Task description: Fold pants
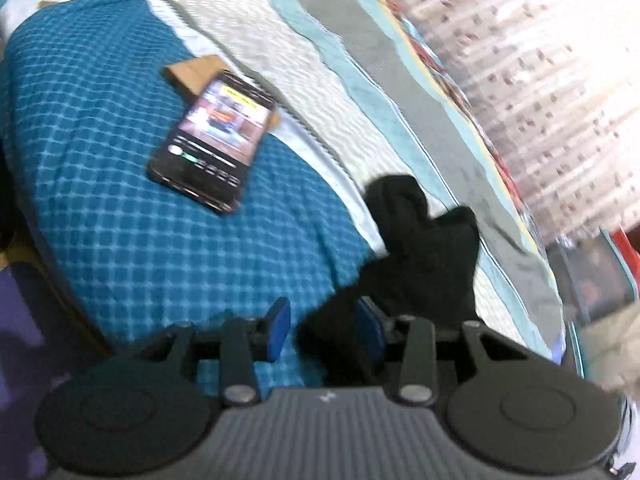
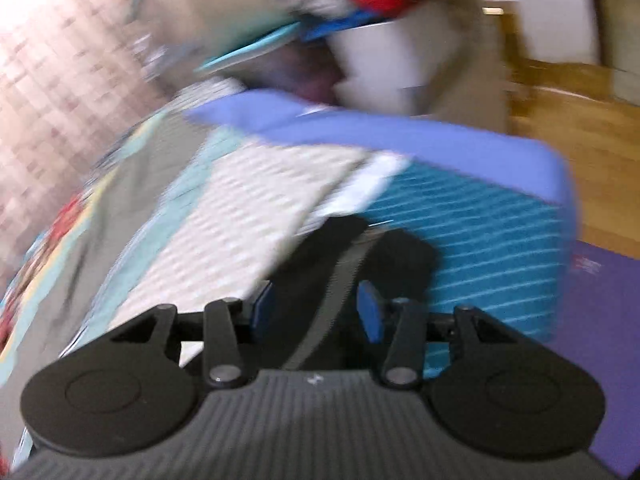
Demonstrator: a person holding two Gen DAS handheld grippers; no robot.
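Note:
The black pants [image 1: 420, 248] lie bunched on the bed's blue checked cover [image 1: 120, 220]. In the left wrist view my left gripper [image 1: 325, 328] stands part open. The black cloth sits between its blue pads, against the right pad, and a gap shows beside the left pad [image 1: 279, 326]. In the right wrist view the picture is blurred. The pants [image 2: 400, 256] and their grey band [image 2: 340, 284] run loosely between the pads of my right gripper [image 2: 316, 310]. Its jaws stand apart and do not press on the cloth.
A lit phone [image 1: 214, 140] rests on a brown card [image 1: 192, 74] on the bed, left of the pants. A patterned curtain [image 1: 540, 80] hangs beyond the bed's far edge. A purple mat [image 2: 600, 320] and wooden floor [image 2: 580, 128] lie past the bed's corner.

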